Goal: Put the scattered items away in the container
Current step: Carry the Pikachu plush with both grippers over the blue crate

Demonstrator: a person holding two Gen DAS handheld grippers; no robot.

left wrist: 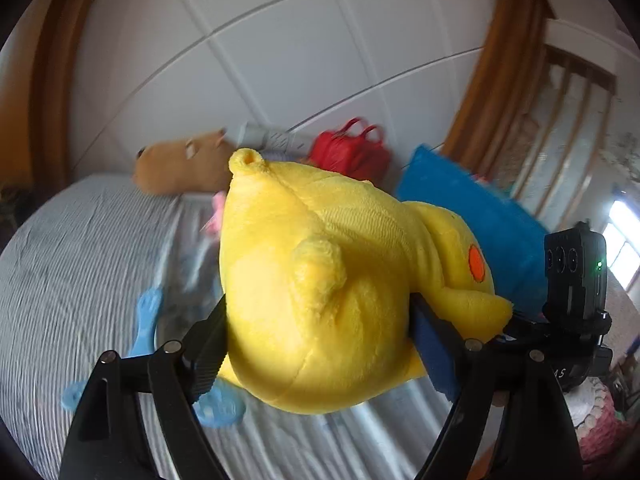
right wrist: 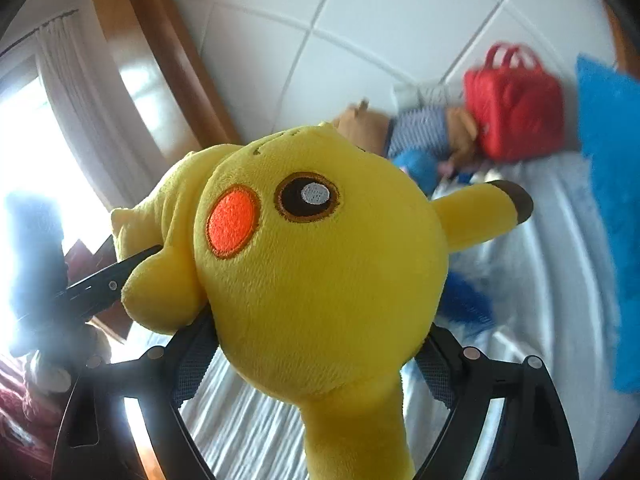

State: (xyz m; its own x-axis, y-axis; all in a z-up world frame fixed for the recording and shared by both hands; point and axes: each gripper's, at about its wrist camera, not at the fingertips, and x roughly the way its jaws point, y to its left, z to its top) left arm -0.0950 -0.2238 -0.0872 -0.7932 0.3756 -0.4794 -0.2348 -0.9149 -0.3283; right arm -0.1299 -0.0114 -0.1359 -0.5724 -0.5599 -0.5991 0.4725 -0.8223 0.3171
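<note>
A yellow plush toy (left wrist: 320,300) with orange cheeks is held above the striped bed by both grippers. My left gripper (left wrist: 320,344) is shut on its body. My right gripper (right wrist: 316,356) is shut on its head (right wrist: 320,264), with one ear (right wrist: 484,212) sticking out to the right. The right gripper also shows at the right edge of the left wrist view (left wrist: 576,280). A red bag (left wrist: 352,152) with handles stands at the head of the bed; it also shows in the right wrist view (right wrist: 516,108).
A brown plush (left wrist: 180,168) lies by the white wall. A blue pillow (left wrist: 472,212) leans at the right. Light blue flat items (left wrist: 146,320) lie on the striped sheet (left wrist: 72,280). A dressed plush (right wrist: 432,132) lies beside the bag. A bright window (right wrist: 36,148) is at the left.
</note>
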